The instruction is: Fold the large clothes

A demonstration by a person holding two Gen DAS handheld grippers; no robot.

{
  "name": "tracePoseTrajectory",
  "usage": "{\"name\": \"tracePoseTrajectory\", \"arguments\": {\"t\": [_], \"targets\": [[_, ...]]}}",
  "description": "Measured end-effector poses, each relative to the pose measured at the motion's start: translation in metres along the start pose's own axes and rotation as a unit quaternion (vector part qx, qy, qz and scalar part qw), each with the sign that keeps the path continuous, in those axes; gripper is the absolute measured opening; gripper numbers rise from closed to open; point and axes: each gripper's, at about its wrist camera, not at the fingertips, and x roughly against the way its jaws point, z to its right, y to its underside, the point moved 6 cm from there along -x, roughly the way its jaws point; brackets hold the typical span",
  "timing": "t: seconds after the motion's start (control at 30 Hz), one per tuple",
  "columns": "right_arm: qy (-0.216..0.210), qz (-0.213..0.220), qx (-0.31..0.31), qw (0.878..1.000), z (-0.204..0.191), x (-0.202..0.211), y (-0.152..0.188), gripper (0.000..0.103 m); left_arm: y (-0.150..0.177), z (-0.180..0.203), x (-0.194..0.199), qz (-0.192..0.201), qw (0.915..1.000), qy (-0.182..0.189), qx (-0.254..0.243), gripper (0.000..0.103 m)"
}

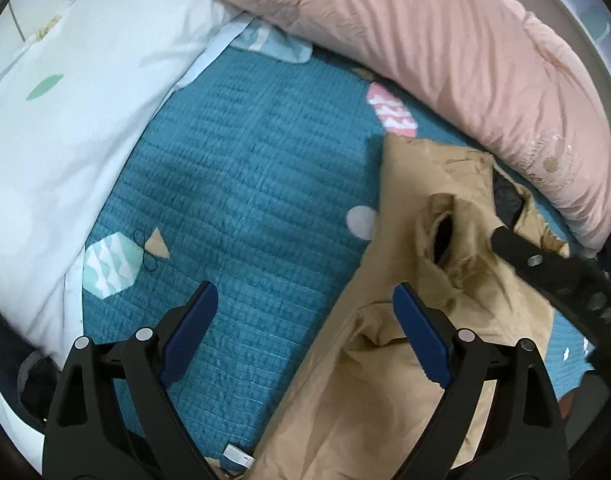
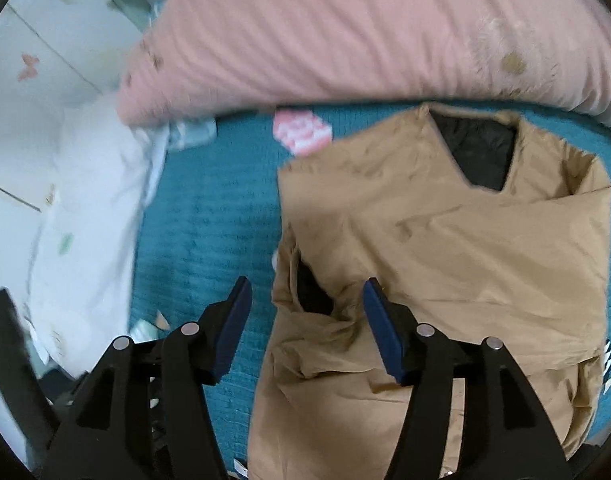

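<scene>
A tan jacket point(image 2: 445, 248) with a black lining lies partly folded on a teal quilted bedspread point(image 2: 209, 216). A sleeve lies across its front, the cuff opening facing me. My right gripper point(image 2: 305, 304) is open and empty, hovering over the jacket's left edge by the cuff. In the left wrist view the jacket point(image 1: 417, 288) lies at the right. My left gripper point(image 1: 305, 312) is open and empty, its right finger over the jacket's edge and its left finger over the bedspread point(image 1: 245, 184). The other gripper's black arm point(image 1: 561, 276) shows at the right.
A pink duvet point(image 2: 345, 36) is bunched along the far side of the bed and also shows in the left wrist view point(image 1: 445, 40). A white pillow point(image 1: 65, 120) lies at the left, seen too in the right wrist view point(image 2: 89, 216).
</scene>
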Motion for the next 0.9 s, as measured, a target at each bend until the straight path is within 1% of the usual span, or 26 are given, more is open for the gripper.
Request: {"name": "tracePoseTrajectory", "arguments": {"t": [0.07, 0.13, 0.23, 0.3, 0.33, 0.37, 0.4, 0.43, 0.47, 0.53, 0.57, 0.6, 0.63, 0.67, 0.7, 0.73, 0.77, 0.8, 0.9], "targets": [[0.007, 0.04, -0.006, 0.999, 0.013, 0.028, -0.006, 0.055, -0.002, 0.013, 0.007, 0.005, 0.9999, 0.011, -0.009, 0.09], [0.033, 0.07, -0.006, 0.997, 0.03, 0.051, -0.012, 0.055, -0.002, 0.029, 0.01, 0.003, 0.9994, 0.029, -0.017, 0.09], [0.063, 0.091, -0.009, 0.994, 0.062, 0.078, -0.022, 0.055, -0.004, 0.058, 0.012, 0.004, 0.9984, 0.046, -0.033, 0.09], [0.094, 0.1, -0.024, 0.99, 0.095, 0.092, -0.027, 0.054, -0.003, 0.082, 0.009, 0.005, 0.9972, 0.057, -0.049, 0.089], [0.107, 0.104, -0.034, 0.988, 0.111, 0.096, -0.029, 0.05, -0.002, 0.093, 0.007, 0.005, 0.9963, 0.063, -0.058, 0.089], [0.123, 0.103, -0.05, 0.986, 0.134, 0.099, -0.03, 0.041, -0.001, 0.104, 0.004, 0.004, 0.9955, 0.069, -0.066, 0.089], [0.129, 0.097, -0.064, 0.985, 0.153, 0.099, -0.031, 0.032, 0.001, 0.118, -0.001, 0.001, 0.9943, 0.076, -0.075, 0.089], [0.127, 0.086, -0.078, 0.985, 0.172, 0.096, -0.031, 0.026, 0.003, 0.13, -0.007, -0.004, 0.9936, 0.078, -0.082, 0.089], [0.126, 0.079, -0.088, 0.985, 0.185, 0.093, -0.029, 0.017, 0.005, 0.139, -0.014, -0.006, 0.9933, 0.079, -0.084, 0.089], [0.127, 0.062, -0.107, 0.984, 0.211, 0.08, -0.022, 0.01, 0.007, 0.152, -0.03, -0.011, 0.9935, 0.074, -0.086, 0.088], [0.122, 0.045, -0.117, 0.985, 0.225, 0.07, -0.016, 0.005, 0.009, 0.156, -0.039, -0.02, 0.9932, 0.073, -0.089, 0.081], [0.111, 0.029, -0.127, 0.985, 0.236, 0.058, -0.009, 0.003, 0.012, 0.16, -0.052, -0.035, 0.9924, 0.076, -0.09, 0.075], [0.097, 0.017, -0.134, 0.986, 0.243, 0.047, -0.003, 0.003, 0.014, 0.16, -0.066, -0.05, 0.9924, 0.074, -0.085, 0.063], [0.097, 0.005, -0.135, 0.986, 0.25, 0.037, 0.002, 0.003, 0.016, 0.158, -0.078, -0.063, 0.9928, 0.068, -0.077, 0.053], [0.102, -0.007, -0.133, 0.986, 0.254, 0.027, 0.007, 0.002, 0.018, 0.154, -0.094, -0.077, 0.9929, 0.061, -0.067, 0.049], [0.102, -0.019, -0.133, 0.986, 0.259, 0.016, 0.012, 0.002, 0.02, 0.15, -0.107, -0.088, 0.9928, 0.055, -0.061, 0.041], [0.098, -0.028, -0.137, 0.985, 0.262, 0.007, 0.014, 0.001, 0.022, 0.147, -0.116, -0.096, 0.9924, 0.051, -0.056, 0.037], [0.095, -0.036, -0.141, 0.985, 0.267, -0.003, 0.017, 0.0, 0.024, 0.141, -0.13, -0.107, 0.9917, 0.054, -0.047, 0.035], [0.121, -0.044, -0.148, 0.981, 0.285, -0.021, 0.021, 0.0, 0.023, 0.132, -0.144, -0.099, 0.9926, 0.063, -0.032, 0.03]]}}
